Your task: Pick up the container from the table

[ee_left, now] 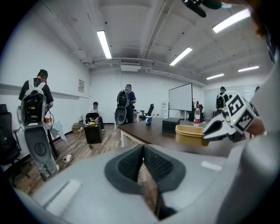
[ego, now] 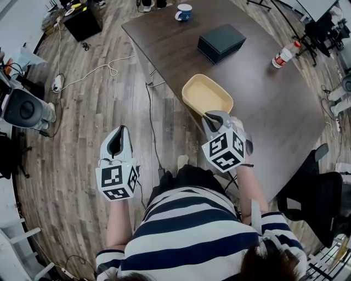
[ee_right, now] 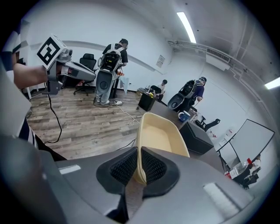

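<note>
A shallow pale-yellow container (ego: 205,94) sits at the near left edge of the dark wooden table (ego: 181,49), part of it hanging out over the floor. My right gripper (ego: 211,116) is shut on its near rim; in the right gripper view the pads (ee_right: 151,165) pinch the thin yellow wall of the container (ee_right: 159,131). I cannot tell whether its base still touches the table. My left gripper (ego: 117,137) hovers over the wooden floor to the left, away from the table, its jaws (ee_left: 143,164) shut and empty. From there I see the container (ee_left: 189,133) and the right gripper (ee_left: 212,130).
Further back on the table are a black box (ego: 221,42), a blue mug (ego: 184,12) and a plastic bottle (ego: 285,55). A black chair (ego: 321,197) stands at the right. Cables (ego: 98,70) trail over the floor at the left. Several people stand across the room.
</note>
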`<state>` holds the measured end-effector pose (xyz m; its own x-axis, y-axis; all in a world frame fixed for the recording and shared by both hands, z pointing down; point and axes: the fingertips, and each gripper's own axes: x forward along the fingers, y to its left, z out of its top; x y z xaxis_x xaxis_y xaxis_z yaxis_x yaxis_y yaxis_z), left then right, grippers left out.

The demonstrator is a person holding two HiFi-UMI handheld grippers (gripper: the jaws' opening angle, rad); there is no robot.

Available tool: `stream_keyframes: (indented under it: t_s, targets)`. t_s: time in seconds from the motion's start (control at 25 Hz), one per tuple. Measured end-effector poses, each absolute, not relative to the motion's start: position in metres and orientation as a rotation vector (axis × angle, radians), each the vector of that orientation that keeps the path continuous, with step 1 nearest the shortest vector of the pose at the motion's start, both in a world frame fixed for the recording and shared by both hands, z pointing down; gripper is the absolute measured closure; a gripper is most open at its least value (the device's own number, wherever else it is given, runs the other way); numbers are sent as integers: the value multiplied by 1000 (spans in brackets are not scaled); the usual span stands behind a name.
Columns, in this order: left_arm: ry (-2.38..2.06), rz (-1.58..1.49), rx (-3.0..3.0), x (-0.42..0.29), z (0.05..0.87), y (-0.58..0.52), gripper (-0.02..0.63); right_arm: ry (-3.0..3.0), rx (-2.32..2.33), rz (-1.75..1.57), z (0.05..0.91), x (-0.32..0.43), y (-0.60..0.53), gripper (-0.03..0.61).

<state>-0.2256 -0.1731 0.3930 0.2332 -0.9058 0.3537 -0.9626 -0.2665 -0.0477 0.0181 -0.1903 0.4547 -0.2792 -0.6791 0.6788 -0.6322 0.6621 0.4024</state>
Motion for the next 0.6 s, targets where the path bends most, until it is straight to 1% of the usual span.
stream_keyframes:
  t_s: [0.6]
  targets:
    - [-1774, 464, 2330, -228, 391, -169, 614, -1995, 1021, -58, 452, 12, -185, 552]
